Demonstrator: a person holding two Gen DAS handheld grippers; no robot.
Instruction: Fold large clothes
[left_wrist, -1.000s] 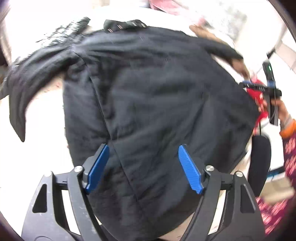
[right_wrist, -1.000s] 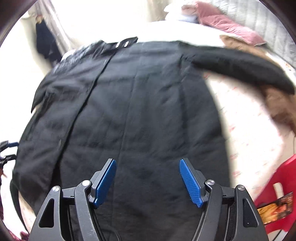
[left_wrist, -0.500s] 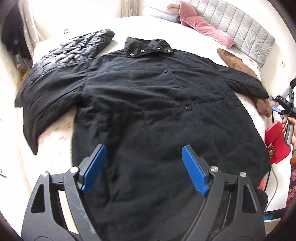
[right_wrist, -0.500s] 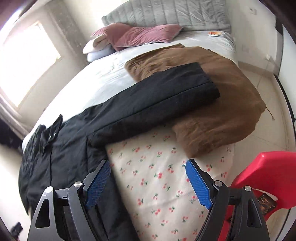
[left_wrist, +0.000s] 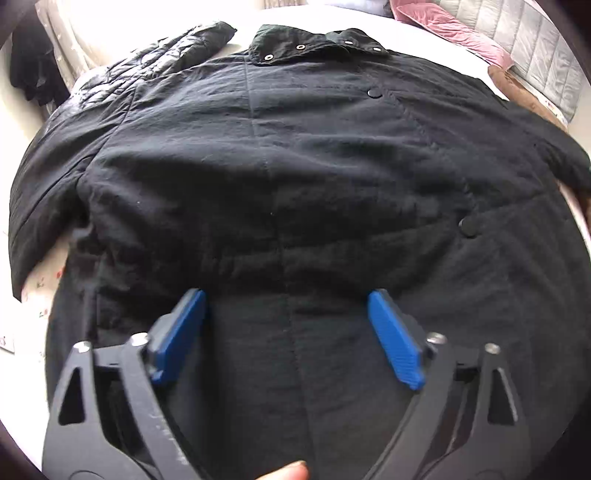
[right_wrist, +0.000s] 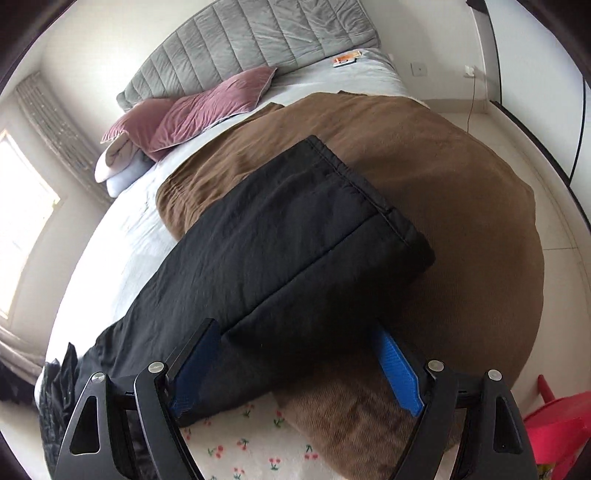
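The left gripper (left_wrist: 286, 310) hangs over the body of a large black padded coat with snap buttons (left_wrist: 295, 177), its blue pads (left_wrist: 393, 339) spread wide and the jaws opening further, with only flat cloth beneath them and nothing pinched. The coat lies face up and spread across the bed with the white cherry-print sheet (right_wrist: 240, 454); its collar (left_wrist: 314, 42) is far ahead of this gripper, one sleeve runs off to the gripper's left, and the front placket with its dark snaps sits ahead and to the right.

The right gripper (right_wrist: 295, 354) is also unclenched, its jaws straddling the coat's other sleeve (right_wrist: 288, 251). The sleeve runs forward from between the pads, and its cuff ends ahead on a brown corduroy garment (right_wrist: 443, 177). Whether the pads already touch the cloth I cannot tell.

The coat looks soft, bulky and fairly heavy for cloth, with a smooth shell that may slide in the pads. A single layer would likely slip or drag the filling, so a hold should take in a full thickness at a seam or hem. For the sleeve, the stitched cuff edge, ahead of the right gripper, seems the firmest place; lifting there should also keep the brown garment underneath from coming along.
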